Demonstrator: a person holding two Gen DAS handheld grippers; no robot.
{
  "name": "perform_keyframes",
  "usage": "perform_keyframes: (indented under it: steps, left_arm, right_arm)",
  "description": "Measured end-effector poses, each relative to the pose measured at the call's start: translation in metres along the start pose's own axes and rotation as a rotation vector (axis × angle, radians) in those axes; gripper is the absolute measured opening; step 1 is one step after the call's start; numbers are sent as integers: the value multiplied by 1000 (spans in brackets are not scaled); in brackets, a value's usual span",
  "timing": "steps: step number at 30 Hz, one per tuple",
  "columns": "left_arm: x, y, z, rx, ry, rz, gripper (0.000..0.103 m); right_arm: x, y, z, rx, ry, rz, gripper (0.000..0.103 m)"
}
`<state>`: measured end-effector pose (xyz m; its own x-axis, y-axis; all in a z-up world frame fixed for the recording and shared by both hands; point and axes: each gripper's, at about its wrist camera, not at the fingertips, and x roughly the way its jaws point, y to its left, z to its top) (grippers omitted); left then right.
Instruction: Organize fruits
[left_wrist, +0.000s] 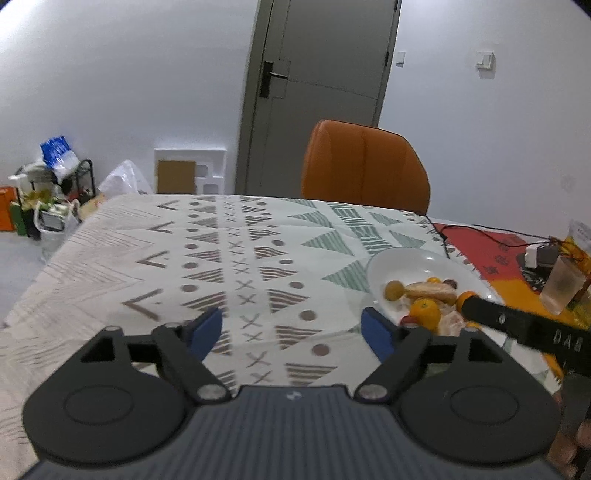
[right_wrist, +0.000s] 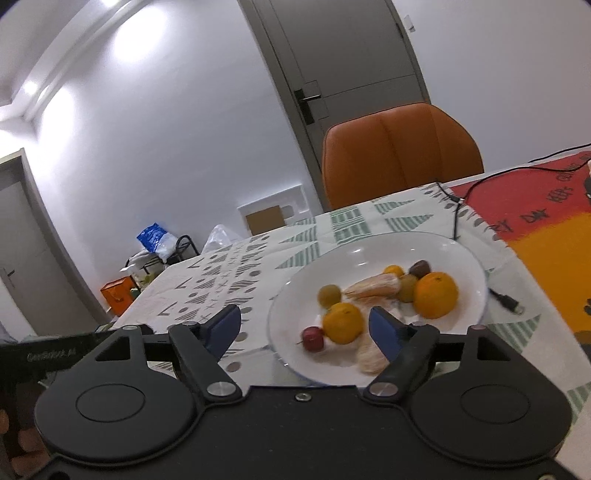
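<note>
— What are my two tools doing?

— I have the left gripper (left_wrist: 291, 328) spread wide over the patterned tablecloth (left_wrist: 207, 258), holding nothing. My right gripper (right_wrist: 304, 328) is also apart and empty, at the near rim of the round white plate (right_wrist: 369, 254).

— And the fruit?

— All on that plate: two round oranges (right_wrist: 436, 295), a small red fruit (right_wrist: 313, 338), greenish round ones (right_wrist: 329, 294) and peeled segments (right_wrist: 373, 287). An orange padded chair (right_wrist: 399, 151) stands beyond the table.

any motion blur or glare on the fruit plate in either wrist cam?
Right wrist: the plate shows small specular glints on its rim, and the oranges and red fruit are soft-edged, mildly blurred. Left wrist: the tablecloth smears toward the left edge; fisheye bends the door in both.
</note>
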<state>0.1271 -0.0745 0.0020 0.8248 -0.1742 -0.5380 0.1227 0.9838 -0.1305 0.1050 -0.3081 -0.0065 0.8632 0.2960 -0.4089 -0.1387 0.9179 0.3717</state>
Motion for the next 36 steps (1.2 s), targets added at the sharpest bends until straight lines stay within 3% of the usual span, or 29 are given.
perform_keyframes:
  steps: [9, 11, 17, 26, 36]
  left_arm:
    - [-22, 25, -18, 16, 36, 49, 89]
    - [-30, 28, -20, 17, 28, 52, 91]
    - [-53, 29, -26, 15, 0, 82, 97]
    - [-77, 24, -39, 26, 15, 128, 100]
    - [-107, 26, -42, 7, -27, 152, 100]
  right_arm:
    - [-22, 22, 14, -45, -20, -95, 91]
    - [-29, 25, 12, -62, -22, -64, 98]
    - [-40, 30, 4, -88, 5, -35, 103]
    - [-63, 42, 1, -127, 14, -14, 103]
    - [-88, 57, -5, -177, 19, 20, 103]
